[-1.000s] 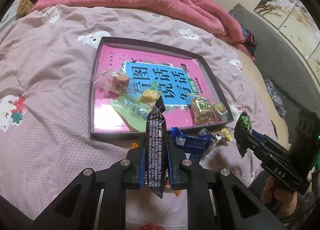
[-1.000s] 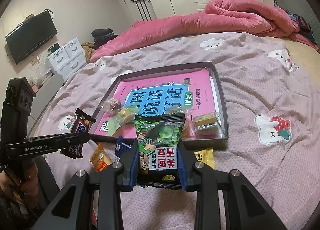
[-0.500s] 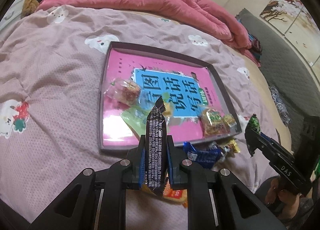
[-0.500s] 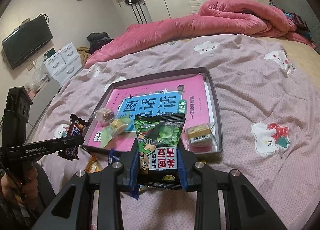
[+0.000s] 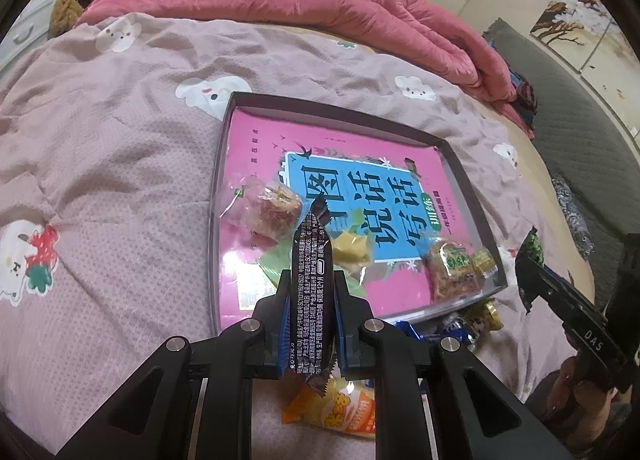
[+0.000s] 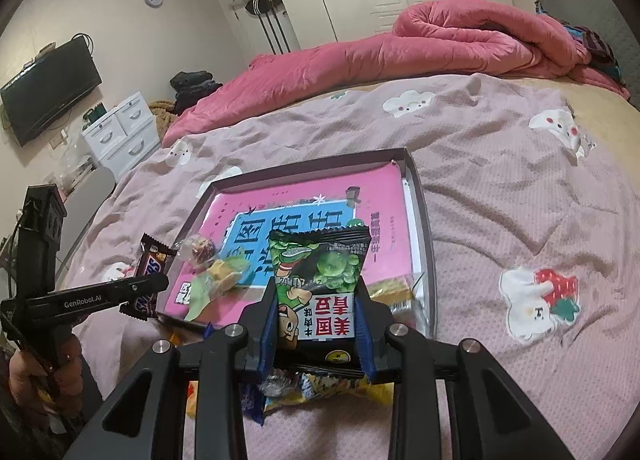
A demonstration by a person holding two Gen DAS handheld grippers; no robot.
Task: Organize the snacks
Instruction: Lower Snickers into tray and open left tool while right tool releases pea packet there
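My left gripper (image 5: 311, 280) is shut on a dark Snickers bar (image 5: 310, 280), held upright over the near edge of the dark tray (image 5: 218, 196). It also shows in the right wrist view (image 6: 150, 280) at the tray's left side. My right gripper (image 6: 318, 300) is shut on a green pea snack bag (image 6: 320, 280), held just before the tray's near right corner (image 6: 424, 220). The tray holds a pink book (image 5: 352, 164) and several wrapped snacks (image 5: 276, 210).
Loose snacks lie on the pink bedsheet below the grippers: an orange packet (image 5: 348, 412) and blue and yellow wrappers (image 5: 460, 324). A pink duvet (image 6: 400, 48) is piled at the back. A white drawer unit (image 6: 120, 132) stands at left.
Both grippers rose and moved forward toward the tray with their snacks still held. The tray now sits closer and more to the right in the left wrist view.
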